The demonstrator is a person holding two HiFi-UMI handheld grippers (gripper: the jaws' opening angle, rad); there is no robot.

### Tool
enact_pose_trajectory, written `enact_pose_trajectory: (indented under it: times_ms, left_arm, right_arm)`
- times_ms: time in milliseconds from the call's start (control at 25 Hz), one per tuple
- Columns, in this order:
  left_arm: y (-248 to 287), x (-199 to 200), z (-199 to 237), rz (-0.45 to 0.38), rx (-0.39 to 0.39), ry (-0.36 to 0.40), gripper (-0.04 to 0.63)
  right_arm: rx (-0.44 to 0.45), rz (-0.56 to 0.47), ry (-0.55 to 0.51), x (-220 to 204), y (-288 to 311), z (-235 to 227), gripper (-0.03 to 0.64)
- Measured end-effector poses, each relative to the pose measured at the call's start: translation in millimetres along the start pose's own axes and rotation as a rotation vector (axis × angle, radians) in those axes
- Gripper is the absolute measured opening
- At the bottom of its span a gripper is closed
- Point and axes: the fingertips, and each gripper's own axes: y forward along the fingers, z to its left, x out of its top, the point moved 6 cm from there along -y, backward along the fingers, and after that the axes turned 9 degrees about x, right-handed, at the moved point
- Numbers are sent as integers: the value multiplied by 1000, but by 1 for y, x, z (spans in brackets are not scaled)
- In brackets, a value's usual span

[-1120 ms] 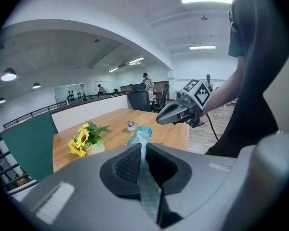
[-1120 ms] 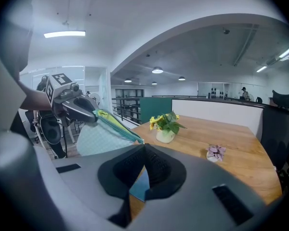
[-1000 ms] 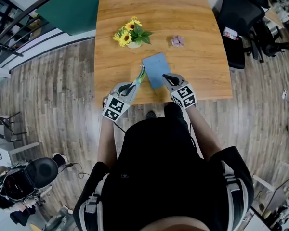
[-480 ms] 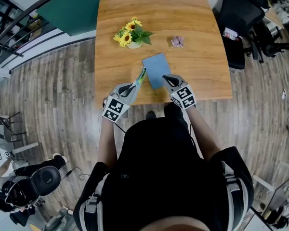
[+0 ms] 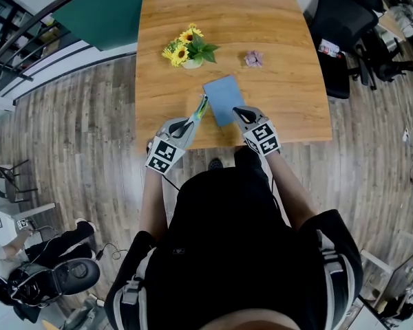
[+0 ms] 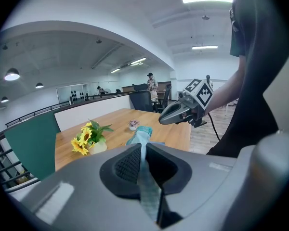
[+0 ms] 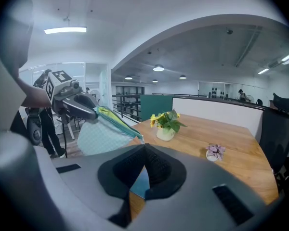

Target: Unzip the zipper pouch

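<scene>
A light blue zipper pouch (image 5: pixel 224 95) lies near the front edge of the wooden table (image 5: pixel 282 40). My left gripper (image 5: pixel 202 107) is shut on the pouch's left edge and holds that edge lifted. In the left gripper view the checked fabric (image 6: pixel 140 134) runs up from between the closed jaws of the left gripper (image 6: pixel 142 146). My right gripper (image 5: pixel 235 110) is shut at the pouch's near right corner. In the right gripper view the green zipper line (image 7: pixel 116 123) runs from the left gripper (image 7: pixel 79 105) down to the tips of the right gripper (image 7: pixel 144 147); the pull itself is hidden.
A pot of sunflowers (image 5: pixel 186 50) and a small purple plant (image 5: pixel 253 58) stand behind the pouch. A black office chair (image 5: pixel 341 26) is by the table's right side. A person with a black stool (image 5: pixel 55 273) is on the floor at lower left.
Both grippers and the pouch hold still. Only the black stool and the person on the floor at lower left have shifted.
</scene>
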Motion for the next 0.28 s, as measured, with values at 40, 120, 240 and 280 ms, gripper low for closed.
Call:
enact_pose_trajectory:
  times_ms: [40, 120, 240, 280]
  left_arm:
    - [0, 0, 0, 0, 0, 0, 26]
    - [-1, 0, -1, 0, 0, 0, 26]
    - [-1, 0, 0, -2, 1, -1, 26]
    - [-1, 0, 0, -3, 2, -1, 26]
  right_arm:
    - [0, 2, 0, -1, 0, 0, 2]
    - [0, 3, 0, -1, 0, 1, 2]
    - [-3, 3, -3, 0, -1, -1, 2]
    - [-4, 3, -5, 0, -1, -1, 2]
